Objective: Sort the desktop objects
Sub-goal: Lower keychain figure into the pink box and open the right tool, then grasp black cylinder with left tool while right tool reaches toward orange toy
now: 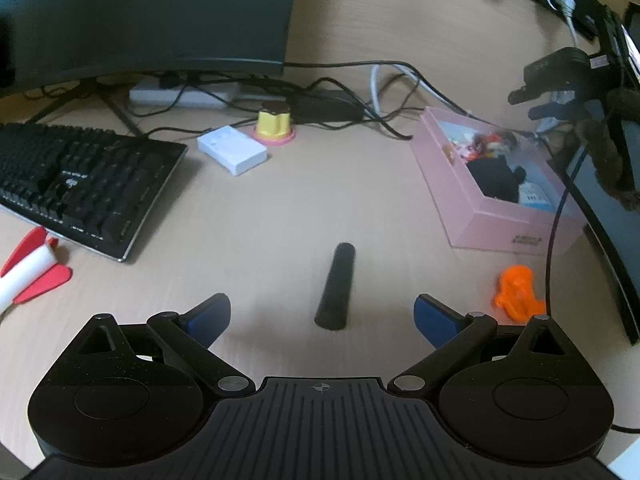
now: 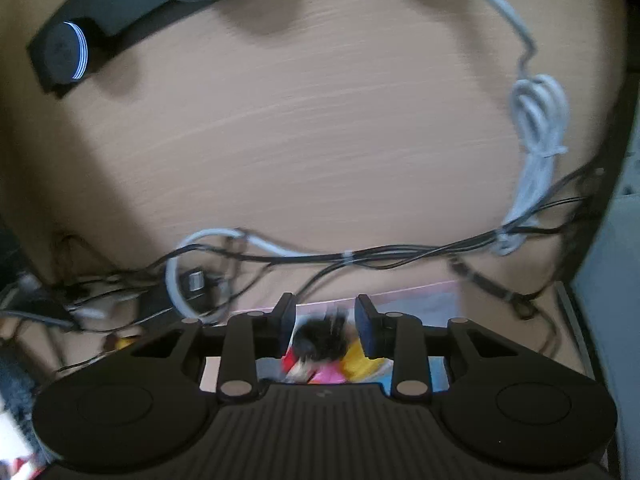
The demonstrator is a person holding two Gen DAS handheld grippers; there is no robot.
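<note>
While the left gripper (image 1: 322, 312) hovers low over the worktop (image 1: 256, 208) with its jaws spread wide and grasping nothing, a black cylinder (image 1: 337, 287) lies on the wood just ahead, between the two blue fingertips (image 1: 210, 314) and touching neither. An orange figurine (image 1: 518, 293) sits near the right fingertip, just in front of the open pink box (image 1: 496, 224), which holds mixed small items. Farther back lie a white box (image 1: 233, 149) and a yellow cup-shaped toy (image 1: 275, 123); a black keyboard (image 1: 76, 184) and a red-and-white rocket toy (image 1: 28, 270) lie at left. Right gripper (image 2: 325, 322): jaws partly parted above the pink box's (image 2: 420, 292) contents; blur hides whether they touch the dark item (image 2: 320, 338) between them. Cables (image 2: 360, 258) run just beyond.
</note>
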